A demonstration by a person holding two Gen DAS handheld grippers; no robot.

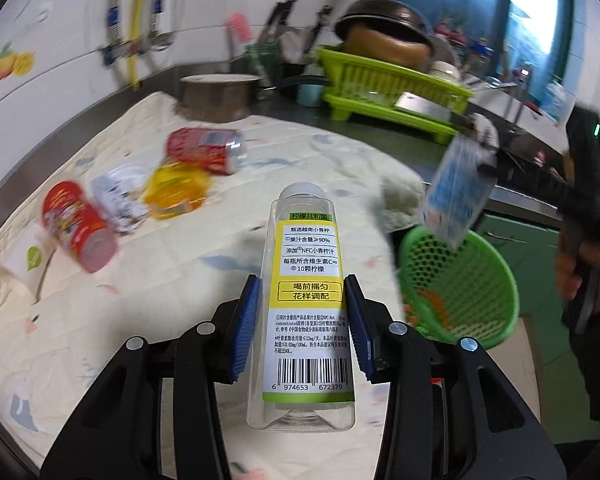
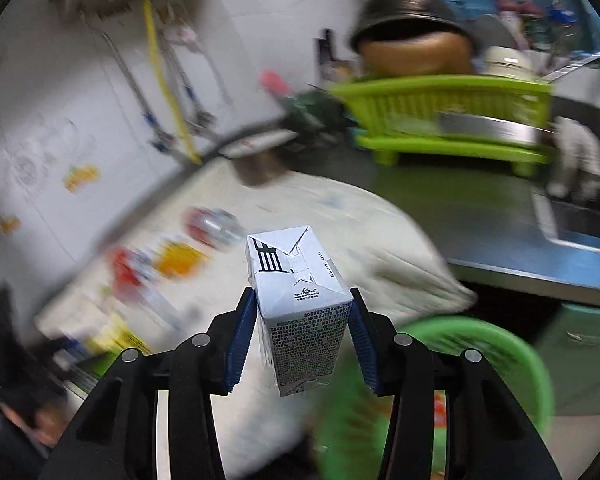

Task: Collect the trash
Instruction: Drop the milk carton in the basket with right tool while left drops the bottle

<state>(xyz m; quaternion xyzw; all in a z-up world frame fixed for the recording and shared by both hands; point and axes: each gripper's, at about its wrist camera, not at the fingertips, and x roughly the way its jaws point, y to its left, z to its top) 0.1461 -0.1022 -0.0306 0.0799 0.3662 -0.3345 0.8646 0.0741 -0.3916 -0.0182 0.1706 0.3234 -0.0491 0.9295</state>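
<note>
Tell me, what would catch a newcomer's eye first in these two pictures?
Each gripper has something clamped between its blue pads: the left gripper holds a clear plastic bottle with a yellow label, the right gripper a white drink carton. A green mesh basket waits off the table's right edge, just under the carton. More trash, including two red cans, lies on the pale cloth behind.

I see a steel counter along the tiled wall. A pale quilted cloth covers most of it. On the cloth lie two red cans, a crumpled white wrapper, a yellow packet and a white paper cup. A metal pot and a green dish rack stand on the bare steel behind.
</note>
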